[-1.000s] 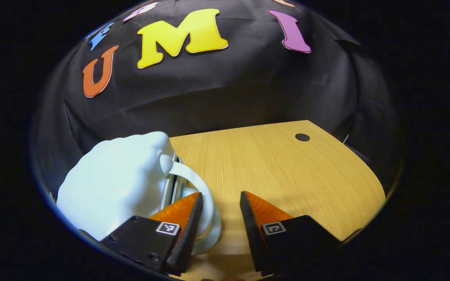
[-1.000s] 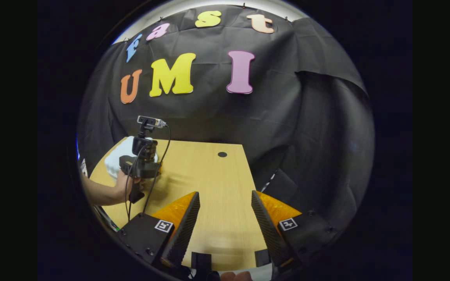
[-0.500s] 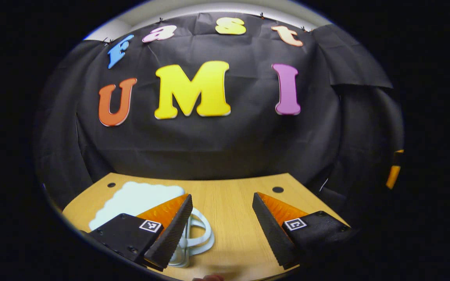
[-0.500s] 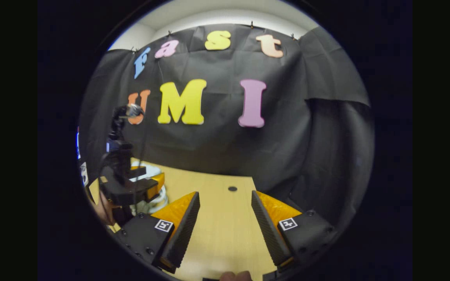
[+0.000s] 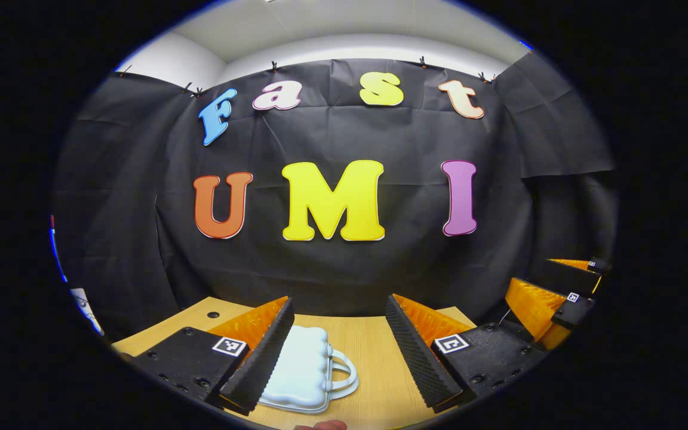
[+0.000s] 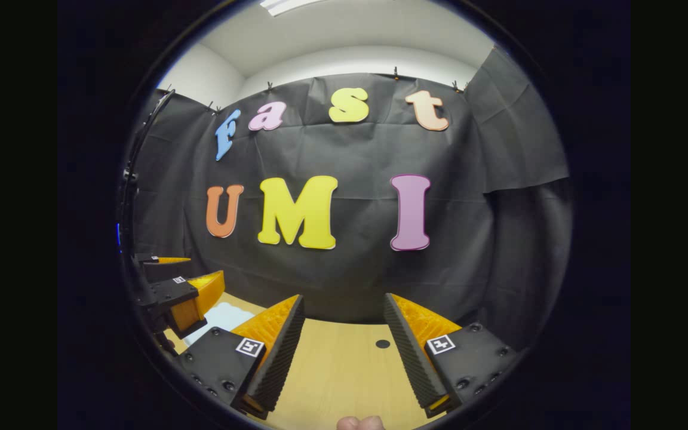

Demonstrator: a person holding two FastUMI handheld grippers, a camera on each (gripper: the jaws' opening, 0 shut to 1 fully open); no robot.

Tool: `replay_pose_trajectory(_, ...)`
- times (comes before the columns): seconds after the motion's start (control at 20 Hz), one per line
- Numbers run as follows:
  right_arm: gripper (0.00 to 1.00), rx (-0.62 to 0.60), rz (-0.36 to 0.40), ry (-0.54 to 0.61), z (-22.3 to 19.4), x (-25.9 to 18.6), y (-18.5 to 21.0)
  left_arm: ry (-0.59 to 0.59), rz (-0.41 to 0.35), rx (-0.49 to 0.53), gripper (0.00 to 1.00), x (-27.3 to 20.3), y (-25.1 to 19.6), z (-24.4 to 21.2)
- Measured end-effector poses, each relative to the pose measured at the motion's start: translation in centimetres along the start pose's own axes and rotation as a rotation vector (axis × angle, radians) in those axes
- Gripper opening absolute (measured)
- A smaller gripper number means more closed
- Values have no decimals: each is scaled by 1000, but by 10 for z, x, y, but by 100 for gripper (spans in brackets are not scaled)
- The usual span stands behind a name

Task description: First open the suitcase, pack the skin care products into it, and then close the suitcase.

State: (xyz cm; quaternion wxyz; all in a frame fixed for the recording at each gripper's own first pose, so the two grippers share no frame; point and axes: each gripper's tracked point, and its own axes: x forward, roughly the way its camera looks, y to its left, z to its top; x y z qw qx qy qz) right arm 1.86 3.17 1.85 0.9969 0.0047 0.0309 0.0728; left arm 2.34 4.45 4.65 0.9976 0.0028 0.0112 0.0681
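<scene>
A small white suitcase (image 5: 302, 370) with a lumpy lid lies shut and flat on the wooden table (image 5: 374, 340), its handle (image 5: 347, 375) turned to the right in the left gripper view. My left gripper (image 5: 338, 303) hovers above and short of it, open, with nothing between its fingers. In the right gripper view a corner of the suitcase (image 6: 223, 313) peeks out behind the left gripper (image 6: 186, 276) at the far left. My right gripper (image 6: 343, 298) is open over bare table, holding nothing. The left gripper view catches it at the right edge (image 5: 546, 279).
The black cloth wall stands close behind the table's far edge. A round cable hole (image 6: 383, 344) sits in the tabletop ahead of the right gripper, and another hole (image 5: 213, 314) lies near the far left corner. Part of a hand (image 6: 359, 423) shows at the bottom edge.
Both grippers have lifted and drawn back, so the wall takes up more of each view. The left gripper has moved away from the suitcase handle; the suitcase now lies farther off between its fingers.
</scene>
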Motion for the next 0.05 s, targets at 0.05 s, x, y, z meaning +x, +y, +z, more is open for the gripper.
replay_pose_trajectory(0.05,80,-7,-1,-1,0,-2,2,2,5,-1,98,-3,3,1)
